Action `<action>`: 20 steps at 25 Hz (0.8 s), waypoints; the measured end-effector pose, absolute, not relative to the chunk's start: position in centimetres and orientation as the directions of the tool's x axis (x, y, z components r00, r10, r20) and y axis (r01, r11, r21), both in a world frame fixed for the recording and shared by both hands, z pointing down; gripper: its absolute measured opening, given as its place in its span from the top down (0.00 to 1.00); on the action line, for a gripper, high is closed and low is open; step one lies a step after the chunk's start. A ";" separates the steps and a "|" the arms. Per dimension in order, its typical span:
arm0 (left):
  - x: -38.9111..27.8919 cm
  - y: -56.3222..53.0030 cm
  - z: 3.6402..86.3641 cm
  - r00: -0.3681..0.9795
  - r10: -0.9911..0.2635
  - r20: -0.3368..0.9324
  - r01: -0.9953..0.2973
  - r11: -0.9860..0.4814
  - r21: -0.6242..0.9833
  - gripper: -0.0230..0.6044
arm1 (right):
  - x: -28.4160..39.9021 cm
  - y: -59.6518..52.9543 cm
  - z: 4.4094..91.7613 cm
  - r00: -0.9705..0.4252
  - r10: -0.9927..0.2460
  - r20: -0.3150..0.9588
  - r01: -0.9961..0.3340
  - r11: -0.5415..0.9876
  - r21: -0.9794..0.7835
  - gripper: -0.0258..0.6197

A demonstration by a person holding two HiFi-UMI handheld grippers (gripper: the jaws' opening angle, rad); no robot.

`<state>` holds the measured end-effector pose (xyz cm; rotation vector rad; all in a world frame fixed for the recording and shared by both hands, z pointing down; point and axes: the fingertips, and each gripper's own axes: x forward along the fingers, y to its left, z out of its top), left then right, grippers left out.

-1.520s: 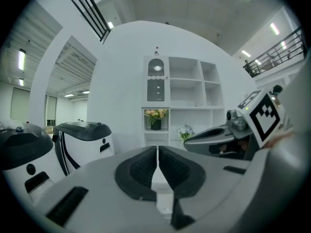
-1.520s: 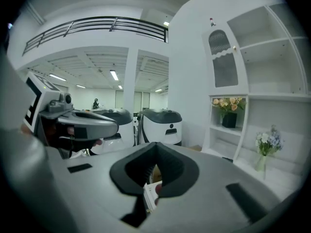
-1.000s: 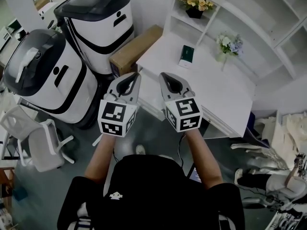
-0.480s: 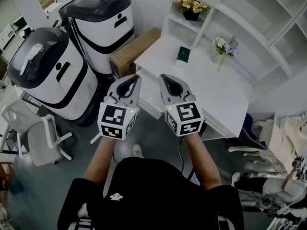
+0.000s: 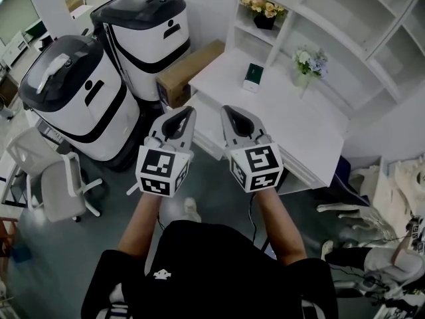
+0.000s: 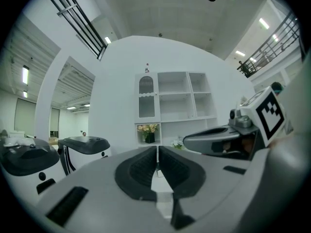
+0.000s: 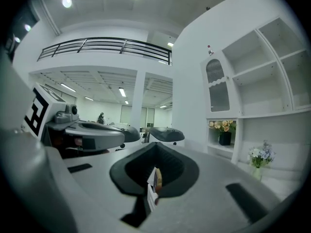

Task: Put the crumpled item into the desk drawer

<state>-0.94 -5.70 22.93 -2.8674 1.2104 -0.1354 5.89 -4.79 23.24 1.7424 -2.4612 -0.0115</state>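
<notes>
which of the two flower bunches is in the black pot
The peach and yellow bunch, up in the shelf cubby. The white and bluish bunch stands on the desk top in a pale vase.

Big open lab/demo hall w/ a mock home-study corner built in. Signs: white surface (image 5: 292, 121) set against built-in white shelves (image 5: 355, 28) w/ potted flowers (image 5: 264, 6). Two bulky white-and-black machines (image 5: 80, 102) are parked beside it, plus office chair (image 5: 56, 188) and cardboard box (image 5: 189, 72). Gripper views show very high ceiling, strip lights (image 7: 121, 91), mezzanine w/ black railing (image 7: 104, 45).
</notes>
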 end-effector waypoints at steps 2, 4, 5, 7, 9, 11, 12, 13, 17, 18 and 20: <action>-0.9 -4.5 22.8 0.693 -0.718 0.067 -0.716 -0.696 -0.061 0.94 | 5.9 -3.6 23.2 -0.329 -0.939 0.096 -0.938 0.337 0.079 0.97; -1.0 -3.3 22.7 0.690 -0.721 0.065 -0.718 -0.693 -0.063 0.94 | 5.9 -2.4 23.1 -0.331 -0.939 0.093 -0.937 0.339 0.081 0.97; -1.0 -2.7 22.6 0.688 -0.723 0.064 -0.720 -0.691 -0.063 0.94 | 5.9 -1.8 23.0 -0.332 -0.939 0.092 -0.937 0.339 0.083 0.97; -1.1 -1.6 22.5 0.686 -0.725 0.063 -0.722 -0.689 -0.063 0.94 | 5.9 -0.7 22.9 -0.332 -0.939 0.091 -0.936 0.340 0.089 0.97; -1.0 -0.5 22.3 0.686 -0.725 0.061 -0.722 -0.689 -0.065 0.94 | 6.0 0.4 22.6 -0.335 -0.938 0.088 -0.935 0.342 0.092 0.97; -0.8 0.7 22.3 0.686 -0.726 0.060 -0.723 -0.688 -0.065 0.94 | 6.2 1.6 22.5 -0.338 -0.937 0.087 -0.933 0.346 0.096 0.97; -0.6 1.2 22.2 0.685 -0.726 0.059 -0.723 -0.688 -0.065 0.94 | 6.3 2.2 22.4 -0.339 -0.937 0.088 -0.933 0.346 0.099 0.97; -0.5 1.8 22.2 0.685 -0.726 0.059 -0.724 -0.687 -0.065 0.94 | 6.4 2.7 22.4 -0.339 -0.937 0.088 -0.932 0.347 0.102 0.97; -0.2 3.7 22.1 0.681 -0.731 0.054 -0.728 -0.683 -0.066 0.94 | 6.7 4.5 22.3 -0.343 -0.936 0.085 -0.930 0.350 0.108 0.97; -0.2 4.1 22.2 0.679 -0.732 0.053 -0.729 -0.681 -0.067 0.94 | 6.7 5.0 22.4 -0.345 -0.935 0.084 -0.929 0.353 0.110 0.97; -0.2 4.9 22.2 0.677 -0.734 0.052 -0.731 -0.679 -0.069 0.94 | 6.7 5.8 22.4 -0.351 -0.933 0.081 -0.926 0.358 0.119 0.97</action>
